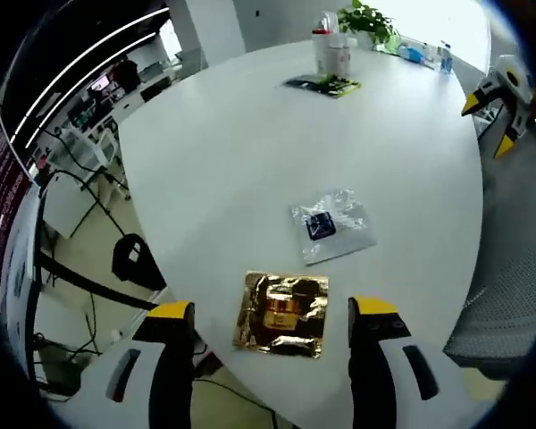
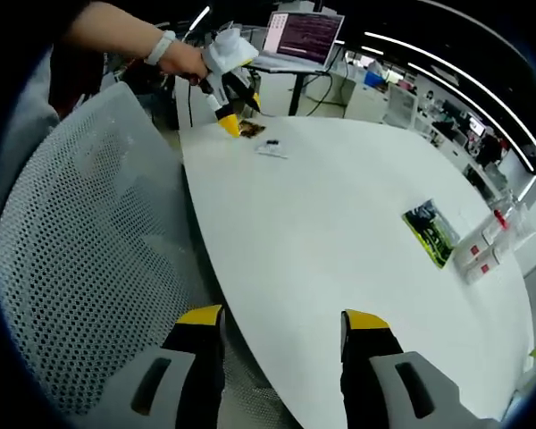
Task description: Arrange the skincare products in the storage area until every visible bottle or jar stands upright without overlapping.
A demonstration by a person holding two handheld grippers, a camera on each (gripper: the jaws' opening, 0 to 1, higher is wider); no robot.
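Observation:
Small white skincare containers with red caps (image 1: pixel 332 52) stand grouped at the table's far end, beside a dark leaflet (image 1: pixel 323 85). In the right gripper view the same containers (image 2: pixel 487 246) and leaflet (image 2: pixel 431 231) are at the right. My left gripper (image 1: pixel 272 309) is open over the near table edge, above a gold foil packet (image 1: pixel 281 313). A clear sachet with a dark item (image 1: pixel 330 225) lies just beyond the packet. My right gripper (image 2: pixel 282 317) is open over the table's edge by a chair, holding nothing. A hand holds the left gripper (image 2: pixel 235 114) over the gold packet (image 2: pixel 250 130).
The white oval table (image 1: pixel 250 152) is bare in its middle. A grey mesh chair (image 2: pixel 80 268) stands by my right gripper, and the right gripper (image 1: pixel 491 123) is seen near it. A plant (image 1: pixel 366 18) and water bottles (image 1: pixel 433 55) sit at the far end. A laptop (image 2: pixel 304 40) stands beyond the table.

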